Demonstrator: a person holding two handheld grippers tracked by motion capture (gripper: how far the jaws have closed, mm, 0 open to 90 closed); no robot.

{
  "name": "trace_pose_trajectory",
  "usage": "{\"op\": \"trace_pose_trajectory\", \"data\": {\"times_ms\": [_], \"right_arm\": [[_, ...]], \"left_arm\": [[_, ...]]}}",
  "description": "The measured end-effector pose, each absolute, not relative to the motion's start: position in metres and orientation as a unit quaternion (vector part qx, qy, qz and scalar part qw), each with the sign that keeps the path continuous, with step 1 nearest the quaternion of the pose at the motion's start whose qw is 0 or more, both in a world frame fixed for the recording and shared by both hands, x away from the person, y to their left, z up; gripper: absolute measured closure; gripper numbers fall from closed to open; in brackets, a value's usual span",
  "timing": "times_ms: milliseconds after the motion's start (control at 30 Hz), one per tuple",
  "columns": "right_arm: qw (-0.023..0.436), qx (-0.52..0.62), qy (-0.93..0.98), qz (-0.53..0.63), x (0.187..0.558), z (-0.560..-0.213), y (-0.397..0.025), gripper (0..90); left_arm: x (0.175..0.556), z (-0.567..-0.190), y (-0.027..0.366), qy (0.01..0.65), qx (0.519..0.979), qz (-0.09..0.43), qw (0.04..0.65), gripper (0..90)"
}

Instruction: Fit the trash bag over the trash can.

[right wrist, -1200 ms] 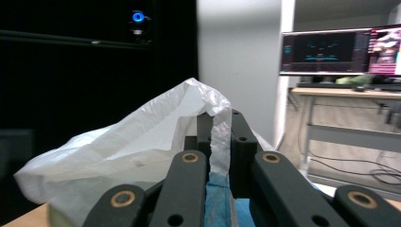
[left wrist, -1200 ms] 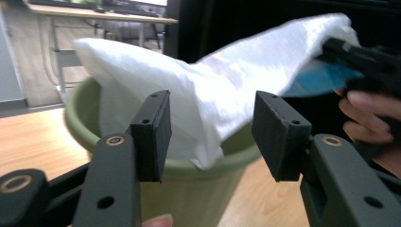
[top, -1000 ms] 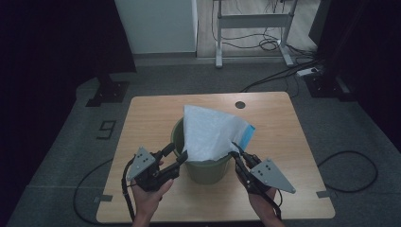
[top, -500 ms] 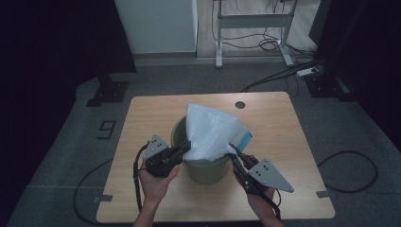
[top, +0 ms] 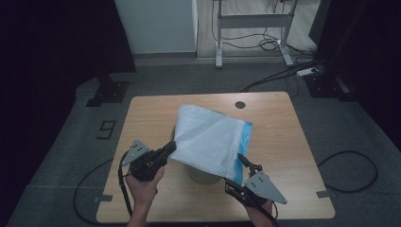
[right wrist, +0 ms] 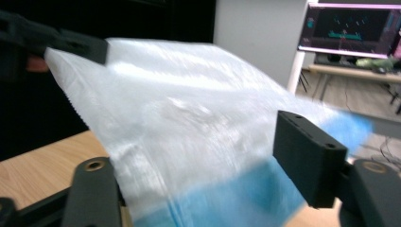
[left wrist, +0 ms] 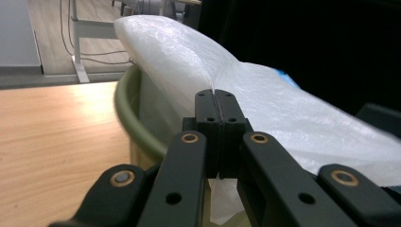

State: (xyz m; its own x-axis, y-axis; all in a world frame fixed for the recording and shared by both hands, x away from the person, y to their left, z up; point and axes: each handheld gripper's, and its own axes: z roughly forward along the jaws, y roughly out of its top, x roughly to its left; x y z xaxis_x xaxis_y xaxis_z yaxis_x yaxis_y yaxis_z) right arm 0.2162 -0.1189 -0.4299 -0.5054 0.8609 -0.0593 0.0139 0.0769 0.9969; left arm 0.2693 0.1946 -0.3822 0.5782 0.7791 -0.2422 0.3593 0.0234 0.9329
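Left gripper [top: 171, 148]: jaws pinched tight on the near-left corner of the white plastic bag [top: 210, 139].
Right gripper [top: 242, 161]: jaws spread wide, the bag's blue edge between them.
Bag: stretched over the green bin [left wrist: 135, 120], mid-worktop [top: 146, 113].

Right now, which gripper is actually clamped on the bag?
The left gripper: its jaws are shut on the white plastic bag beside the green bin's rim. The right gripper stands open.

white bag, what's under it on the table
Under the white bag stands an olive green bin; part of its rim and wall shows. The bag covers the rest of its opening, so its inside is hidden.
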Motion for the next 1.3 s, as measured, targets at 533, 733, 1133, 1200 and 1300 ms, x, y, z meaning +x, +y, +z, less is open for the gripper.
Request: {"op": "trace_pose_trajectory", "data": {"times_ms": [533,733,1133,1200,1300], "right_arm": [[0.323,0.357,0.644,0.595,0.223,-0.451,-0.139,69.6],[0.34,0.362,0.64,0.587,0.228,-0.445,-0.148,89.0],[0.393,0.401,0.62,0.549,0.253,-0.43,-0.185,88.9],[0.392,0.412,0.616,0.546,0.257,-0.431,-0.193,88.8],[0.385,0.427,0.614,0.541,0.261,-0.435,-0.203,87.0]], "left_arm": [[0.274,-0.391,0.212,0.441,0.668,0.168,0.576,89.0],[0.271,-0.389,0.215,0.434,0.663,0.171,0.586,88.9],[0.266,-0.391,0.237,0.447,0.637,0.17,0.605,89.0],[0.265,-0.393,0.241,0.45,0.635,0.168,0.605,89.0],[0.264,-0.396,0.245,0.452,0.633,0.162,0.608,88.7]]}}
